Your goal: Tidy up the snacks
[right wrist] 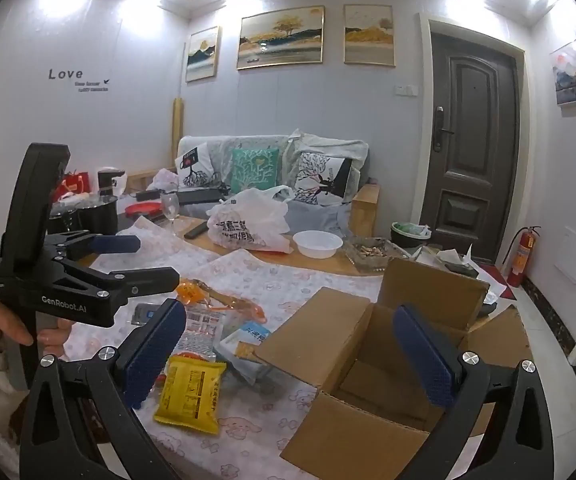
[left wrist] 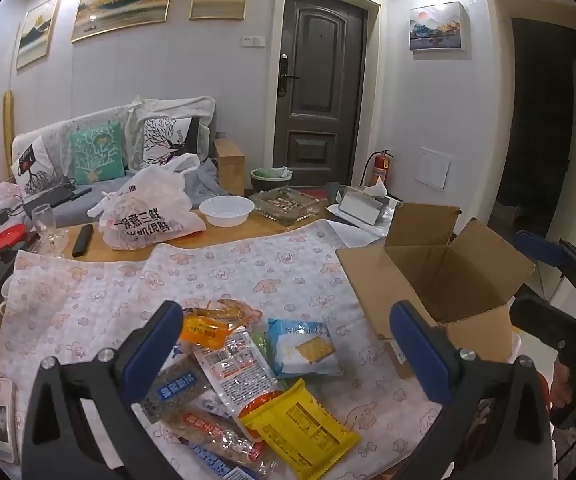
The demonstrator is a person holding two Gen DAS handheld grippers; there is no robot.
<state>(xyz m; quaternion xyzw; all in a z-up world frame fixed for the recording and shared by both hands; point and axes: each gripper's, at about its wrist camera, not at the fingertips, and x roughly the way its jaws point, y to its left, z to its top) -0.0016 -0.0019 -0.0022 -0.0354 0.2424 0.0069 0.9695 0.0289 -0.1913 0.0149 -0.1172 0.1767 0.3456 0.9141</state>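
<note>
Phone (left wrist: pixel 1 416): at 8 o'clock in the left wrist view, lying on the table edge, just beside the patterned cloth (left wrist: pixel 247 272).
Left gripper (left wrist: pixel 288 344): jaws spread wide with nothing between the pads, hovering over the snack pile; in the right wrist view it shows at 9 o'clock, gripped by a hand (right wrist: pixel 15 326).
Snack pile (left wrist: pixel 239 376): at 6 o'clock in the left wrist view, loose packets overlapping on the cloth, left of the box.
Orange packet (left wrist: pixel 203 330): at the far end of the pile, near the left finger.
Clear packet with a barcode (left wrist: pixel 233 368): in the middle of the pile, lying over others.
Blue cracker packet (left wrist: pixel 304 346): right side of the pile, nearest the box.
Yellow packet (right wrist: pixel 189 394): at 6 o'clock in the left wrist view, closest of the pile.
Cardboard box (left wrist: pixel 444 280): at 3 o'clock, flaps open, standing on the cloth; no snacks are visible inside it.
Right gripper (right wrist: pixel 288 354): jaws fully apart and holding nothing, hanging above the box's open top and near flap.
White plastic bag (left wrist: pixel 147 212): at 11 o'clock, beyond the cloth.
White bowl (left wrist: pixel 227 210): at 12 o'clock, right of the bag.
</note>
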